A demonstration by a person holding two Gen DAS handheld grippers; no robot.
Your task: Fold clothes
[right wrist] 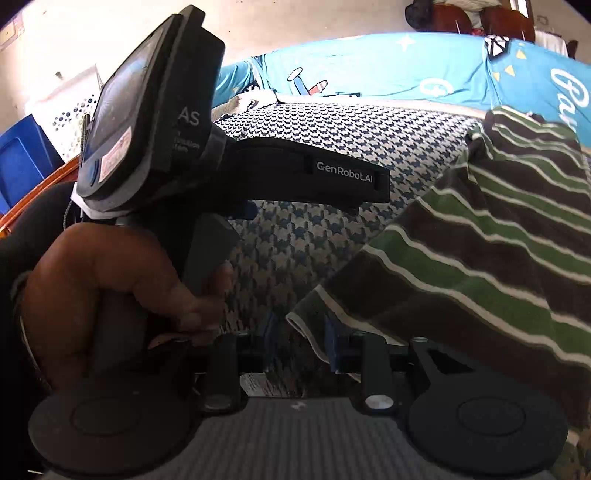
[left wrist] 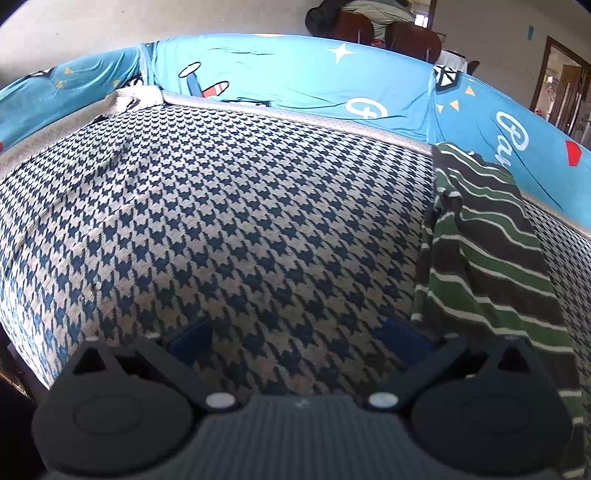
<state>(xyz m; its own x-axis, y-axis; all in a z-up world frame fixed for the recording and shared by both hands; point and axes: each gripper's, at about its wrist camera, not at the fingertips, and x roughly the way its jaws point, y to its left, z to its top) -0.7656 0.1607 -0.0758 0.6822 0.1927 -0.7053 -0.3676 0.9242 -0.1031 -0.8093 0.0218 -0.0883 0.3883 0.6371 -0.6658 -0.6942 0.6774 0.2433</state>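
A green and brown striped shirt with thin white lines lies at the right on a blue and white houndstooth cloth spread flat. My left gripper hovers open over the bare houndstooth, its blue fingers wide apart with nothing between them. In the right wrist view the striped shirt fills the right side. Its white-edged corner lies between the blue fingers of my right gripper. The jaws stand slightly apart, and the left pad is clear of the cloth. A hand holds the left gripper at the left.
A bright blue cartoon-print sheet runs along the back and right of the surface. A white perforated basket and a blue bin stand beyond the left edge, by a wooden rail. A seated person and brown chairs are far behind.
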